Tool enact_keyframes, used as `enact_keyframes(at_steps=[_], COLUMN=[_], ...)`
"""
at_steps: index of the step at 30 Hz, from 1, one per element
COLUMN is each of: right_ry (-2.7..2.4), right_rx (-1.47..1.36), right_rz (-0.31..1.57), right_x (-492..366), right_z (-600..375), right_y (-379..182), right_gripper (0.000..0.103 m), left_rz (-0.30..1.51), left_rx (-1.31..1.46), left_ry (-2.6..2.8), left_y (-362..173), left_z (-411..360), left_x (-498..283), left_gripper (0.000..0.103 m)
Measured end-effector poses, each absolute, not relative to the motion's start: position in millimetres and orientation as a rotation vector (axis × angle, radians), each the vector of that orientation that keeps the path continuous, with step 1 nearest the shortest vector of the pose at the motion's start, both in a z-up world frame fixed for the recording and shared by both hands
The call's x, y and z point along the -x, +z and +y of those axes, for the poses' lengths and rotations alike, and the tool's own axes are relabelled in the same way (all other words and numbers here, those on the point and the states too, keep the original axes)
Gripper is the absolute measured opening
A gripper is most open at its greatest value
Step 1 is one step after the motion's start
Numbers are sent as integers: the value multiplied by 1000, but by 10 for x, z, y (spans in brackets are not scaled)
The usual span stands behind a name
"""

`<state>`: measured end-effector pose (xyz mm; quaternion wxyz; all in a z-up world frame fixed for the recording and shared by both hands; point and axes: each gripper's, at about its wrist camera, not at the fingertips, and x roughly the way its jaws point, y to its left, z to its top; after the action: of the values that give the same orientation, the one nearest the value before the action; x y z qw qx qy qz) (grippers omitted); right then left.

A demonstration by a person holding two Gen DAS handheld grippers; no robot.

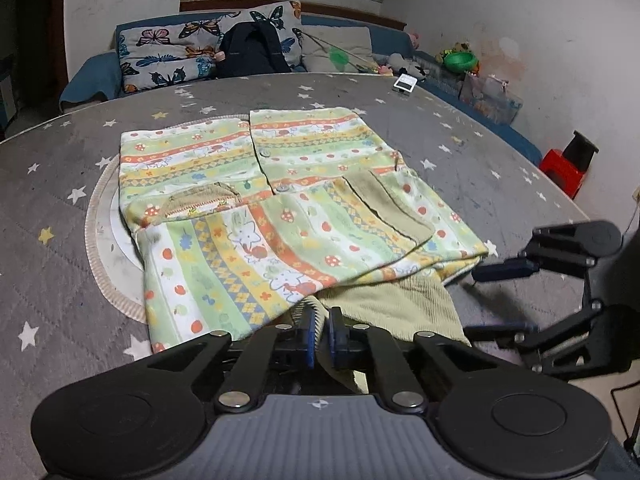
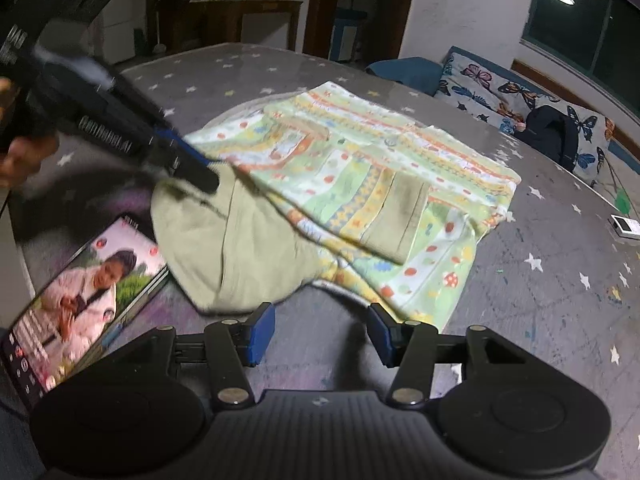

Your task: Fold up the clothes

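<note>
A child's jacket [image 1: 304,184] with green, yellow and orange stripes and mushroom prints lies partly folded on the grey star-patterned table [image 1: 60,184]. Its olive corduroy part [image 1: 400,304] sticks out at the near edge. My left gripper [image 1: 322,332] is shut on the rim of that corduroy, with fabric pinched between the blue pads. In the right wrist view the same jacket [image 2: 360,168] and corduroy part [image 2: 240,248] show, with the left gripper [image 2: 204,178] clamped at the corduroy's far corner. My right gripper [image 2: 320,332] stands open just short of the jacket's near edge, holding nothing. It also shows in the left wrist view as the right gripper [image 1: 476,300].
A phone [image 2: 80,300] playing a video lies on the table left of the corduroy. A round white mat [image 1: 104,232] sits under the jacket. A small white device [image 1: 406,82] lies at the far edge. Beyond are a butterfly pillow [image 1: 168,52], a black backpack [image 1: 252,48] and a red stool [image 1: 564,168].
</note>
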<state>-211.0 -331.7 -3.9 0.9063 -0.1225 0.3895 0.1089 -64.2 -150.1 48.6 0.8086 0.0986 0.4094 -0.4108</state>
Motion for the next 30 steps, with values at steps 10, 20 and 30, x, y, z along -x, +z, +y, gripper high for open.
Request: enact_keyframes(at_steps=[10, 20, 30], right_ry=[265, 278, 235], right_rx=[370, 305, 130], right_rz=[747, 656, 595], right_x=[2246, 2031, 1827], right_z=[-3161, -3053, -3275], right_y=[-55, -34, 198], right_gripper=[63, 55, 15], left_rz=[865, 860, 837], left_rx=[-148, -73, -54], left_ry=[-898, -895, -889], left_y=[637, 719, 694], left_z=[-1512, -1503, -1375], left_x=[526, 338, 295], left_gripper=[6, 6, 16])
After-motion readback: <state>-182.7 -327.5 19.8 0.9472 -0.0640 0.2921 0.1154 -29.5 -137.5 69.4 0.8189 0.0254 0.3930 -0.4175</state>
